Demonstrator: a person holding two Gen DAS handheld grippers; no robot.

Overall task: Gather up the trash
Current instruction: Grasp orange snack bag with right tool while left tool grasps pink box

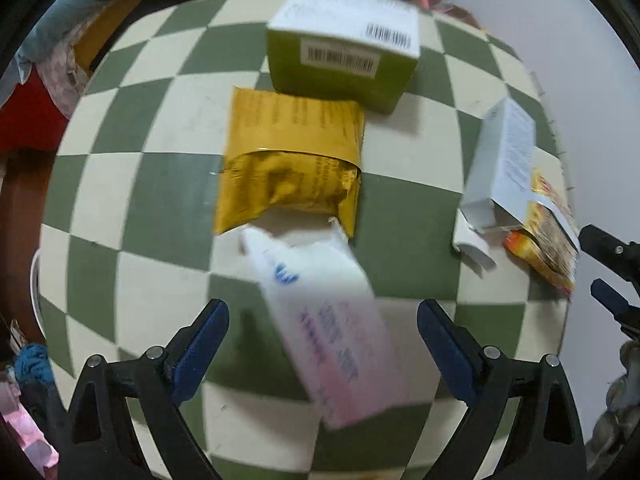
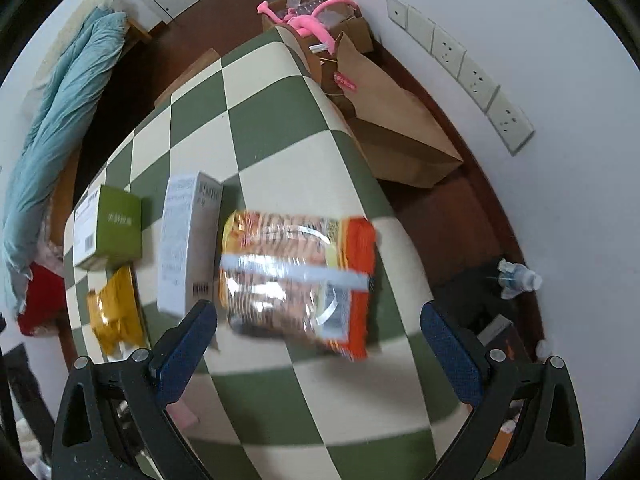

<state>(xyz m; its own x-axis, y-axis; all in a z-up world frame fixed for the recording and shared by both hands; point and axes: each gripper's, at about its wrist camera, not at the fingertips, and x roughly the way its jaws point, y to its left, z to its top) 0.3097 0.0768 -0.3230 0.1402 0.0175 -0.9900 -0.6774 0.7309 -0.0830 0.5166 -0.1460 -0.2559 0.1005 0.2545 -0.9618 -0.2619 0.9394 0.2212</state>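
left gripper: fingers spread wide, holding nothing, hovering over near part of table.
white-pink box: lies flat between the left fingers and a bit ahead; long axis runs diagonally, far-left to near-right. Blurred, print unreadable. Nearest trash to left gripper.
yellow foil packet: just beyond the white-pink box, its near edge touching or overlapped by it; crumpled.
green box: further back, just behind the yellow packet; barcode labels on top.
grey-white carton: right side, open flap at near end, long axis roughly away from camera; one side rests against the snack wrapper.
snack wrapper: orange, clear window, near right table edge. In right wrist view sits directly ahead between the right fingers, long axis across the gap.
right gripper: fingers wide apart, empty, just short of the wrapper. Its tips also show at right edge of left wrist view.
judgement: each gripper is lined up on its own item; left needs a slight twist to match the box diagonal, right can likely go straight forward and close.
table: green-and-cream checked top.
room: dark wood floor, white wall with socket row, brown paper bag on floor by table, likely the trash target; blue bedding at left.
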